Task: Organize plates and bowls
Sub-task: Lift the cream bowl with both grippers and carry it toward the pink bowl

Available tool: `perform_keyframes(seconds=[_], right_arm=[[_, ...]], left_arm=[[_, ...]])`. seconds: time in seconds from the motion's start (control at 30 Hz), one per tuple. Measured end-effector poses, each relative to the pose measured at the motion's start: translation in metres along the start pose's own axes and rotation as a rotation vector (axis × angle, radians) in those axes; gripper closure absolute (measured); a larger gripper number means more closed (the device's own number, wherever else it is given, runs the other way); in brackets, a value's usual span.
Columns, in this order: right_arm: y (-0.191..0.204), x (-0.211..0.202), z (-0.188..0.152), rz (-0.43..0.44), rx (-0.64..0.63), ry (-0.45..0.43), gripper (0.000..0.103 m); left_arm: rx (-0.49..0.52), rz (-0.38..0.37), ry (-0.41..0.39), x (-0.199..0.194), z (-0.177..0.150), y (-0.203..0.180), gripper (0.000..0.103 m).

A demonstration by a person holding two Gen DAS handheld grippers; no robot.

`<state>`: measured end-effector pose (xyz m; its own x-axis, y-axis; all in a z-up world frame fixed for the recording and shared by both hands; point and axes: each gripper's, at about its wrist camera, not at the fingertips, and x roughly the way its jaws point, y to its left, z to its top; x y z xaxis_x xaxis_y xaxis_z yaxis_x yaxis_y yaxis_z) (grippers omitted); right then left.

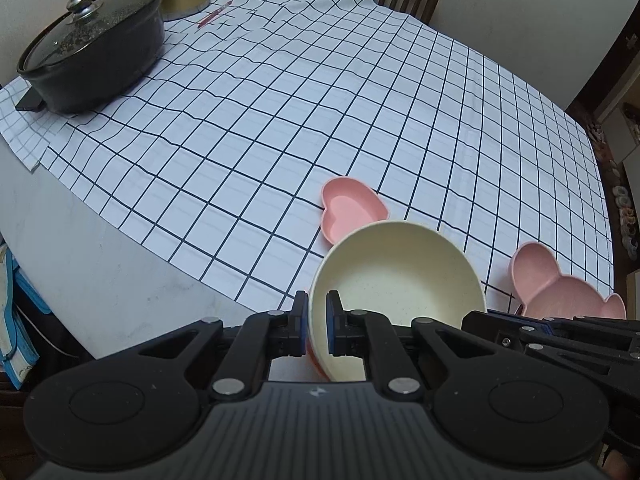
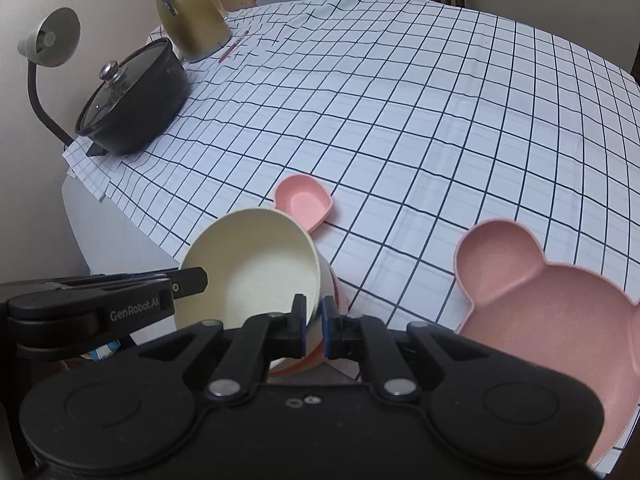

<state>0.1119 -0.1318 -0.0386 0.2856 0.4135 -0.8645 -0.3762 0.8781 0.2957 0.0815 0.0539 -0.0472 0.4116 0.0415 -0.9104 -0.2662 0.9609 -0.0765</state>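
Both grippers clench 1 cream bowl (image 1: 400, 276): left gripper (image 1: 318, 326) and right gripper (image 2: 314, 326) pinch opposite rim walls, apparently to steady it. It hangs tilted at the worktop's (image 2: 400, 120) near edge, beside the pink heart dish (image 2: 304, 200).

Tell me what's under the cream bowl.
Under the cream bowl an orange-pink rim shows, apparently another bowl nested beneath. Both grippers, left and right, clamp the cream rim. The lower bowl's body and whatever it rests on are hidden.
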Motion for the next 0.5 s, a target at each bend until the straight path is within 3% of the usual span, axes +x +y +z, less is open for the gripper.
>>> perform_keyframes(seconds=[0.5], right_arm=[[0.003, 0.005, -0.001, -0.017, 0.004, 0.008, 0.095]], left_arm=[[0.001, -0.01, 0.032, 0.016, -0.001, 0.005, 0.095]])
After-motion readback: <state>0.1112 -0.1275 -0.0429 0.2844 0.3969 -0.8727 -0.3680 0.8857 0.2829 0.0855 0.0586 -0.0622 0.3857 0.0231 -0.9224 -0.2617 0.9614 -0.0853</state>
